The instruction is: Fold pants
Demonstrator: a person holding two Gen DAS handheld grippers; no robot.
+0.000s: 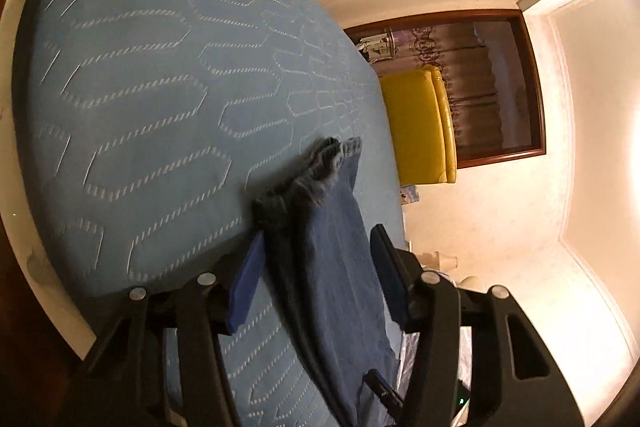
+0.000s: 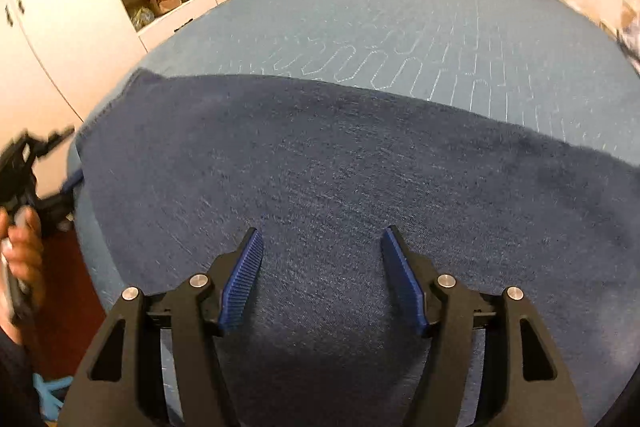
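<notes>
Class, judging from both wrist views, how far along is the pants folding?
Done: the pants lie spread on the blue bedspread. In hand: the left gripper straddles the frayed hem end, jaws apart; the right gripper hovers open over the fabric. Left: gripping and every fold.

A bed (image 2: 400, 7) with a light-blue quilted bedspread (image 1: 140, 87) carries dark-blue pants (image 2: 320, 167), spread flat across its near part; their frayed hem (image 1: 328, 155) lies toward the bedspread's edge.
</notes>
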